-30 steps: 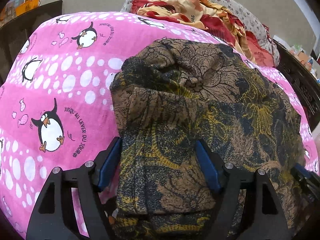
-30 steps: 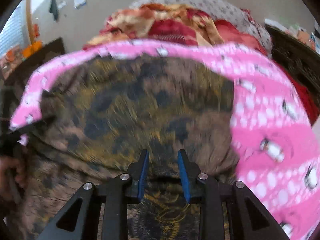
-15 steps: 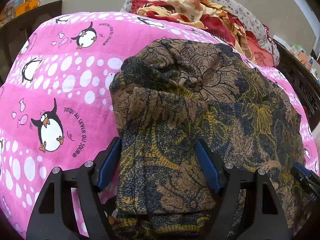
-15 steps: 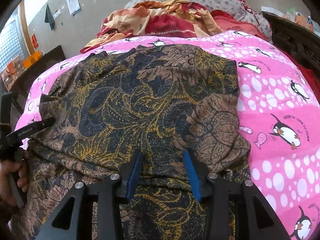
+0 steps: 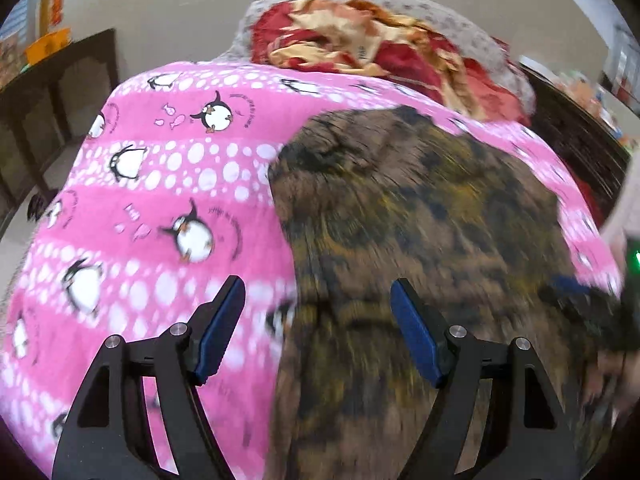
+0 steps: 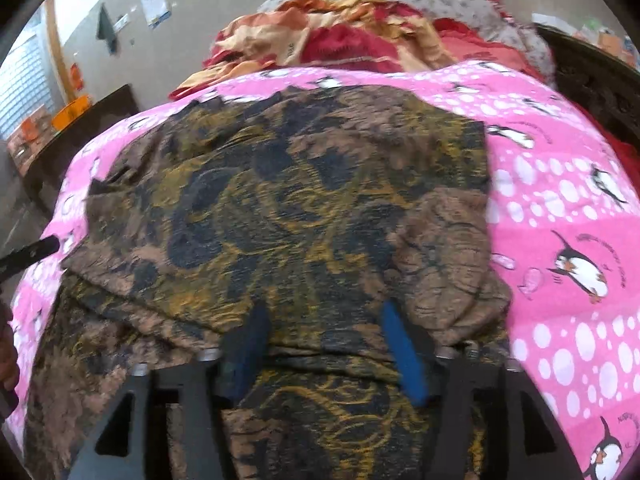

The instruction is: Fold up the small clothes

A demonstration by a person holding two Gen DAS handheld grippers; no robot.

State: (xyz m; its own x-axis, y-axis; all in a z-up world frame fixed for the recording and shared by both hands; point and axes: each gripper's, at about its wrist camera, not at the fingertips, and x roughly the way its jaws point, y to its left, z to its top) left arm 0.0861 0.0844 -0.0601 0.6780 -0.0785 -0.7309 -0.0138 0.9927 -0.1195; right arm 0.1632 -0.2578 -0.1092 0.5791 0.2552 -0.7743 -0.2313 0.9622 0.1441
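A brown, black and yellow floral garment (image 5: 420,240) lies folded on a pink penguin blanket (image 5: 160,184); it also shows in the right wrist view (image 6: 312,208). My left gripper (image 5: 318,308) is open and empty above the garment's left edge, its left finger over the blanket. My right gripper (image 6: 324,340) is open, its blue pads (image 6: 400,352) resting at the garment's near fold with cloth between them but not pinched. The view is blurred by motion.
The pink blanket (image 6: 560,220) covers a bed. A heap of red and cream cloth (image 5: 380,48) lies at the far end, also in the right wrist view (image 6: 340,40). Dark wooden furniture (image 5: 60,96) stands left and a dark bed frame (image 5: 576,136) right.
My left gripper has lifted and shifted left off the garment, staying open. My right gripper has opened wider and let go of the fold.
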